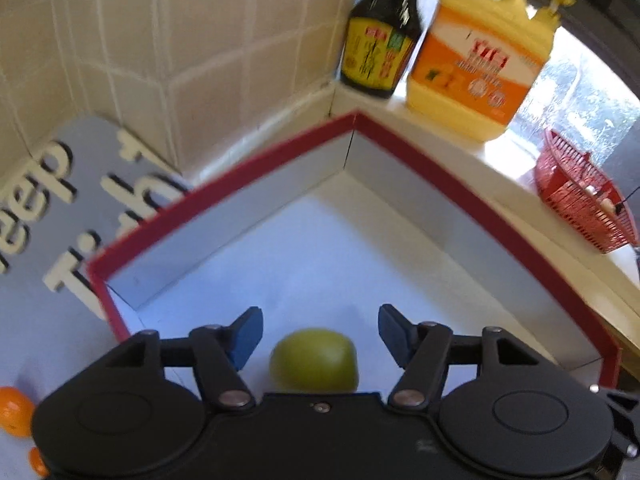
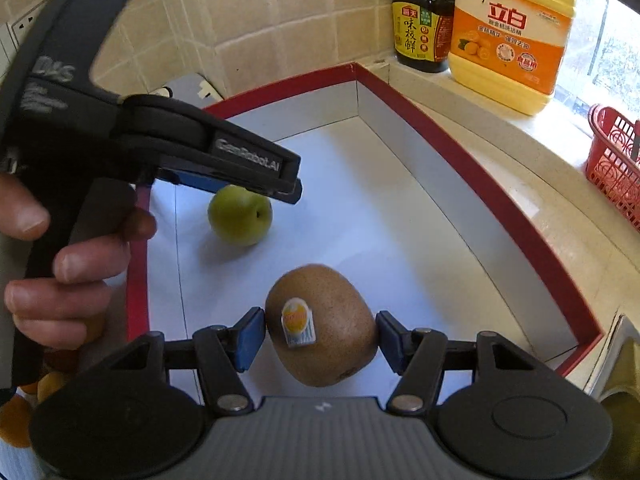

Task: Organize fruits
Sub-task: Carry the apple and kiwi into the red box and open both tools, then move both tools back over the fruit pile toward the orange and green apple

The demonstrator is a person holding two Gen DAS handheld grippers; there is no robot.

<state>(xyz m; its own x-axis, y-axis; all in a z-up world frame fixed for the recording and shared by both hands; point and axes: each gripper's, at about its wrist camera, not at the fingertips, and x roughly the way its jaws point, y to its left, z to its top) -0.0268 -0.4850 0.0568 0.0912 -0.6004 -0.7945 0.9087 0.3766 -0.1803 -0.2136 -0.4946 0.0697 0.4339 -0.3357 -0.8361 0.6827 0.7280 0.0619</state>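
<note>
A green round fruit point(image 1: 314, 361) lies on the white floor of a red-rimmed box point(image 1: 400, 140). My left gripper point(image 1: 320, 334) is open above the fruit, its blue pads apart on either side and not touching it. In the right wrist view the same green fruit point(image 2: 240, 215) lies under the left gripper point(image 2: 286, 188). My right gripper point(image 2: 320, 338) is shut on a brown kiwi point(image 2: 322, 326) with a sticker and holds it over the box floor point(image 2: 380, 208).
A dark sauce bottle point(image 2: 422, 20) and a yellow-orange detergent jug point(image 2: 510, 36) stand on the ledge behind the box. A red basket point(image 2: 616, 164) sits at the right. Small orange fruits point(image 1: 14, 412) lie on a grey mat point(image 1: 60, 208) left of the box.
</note>
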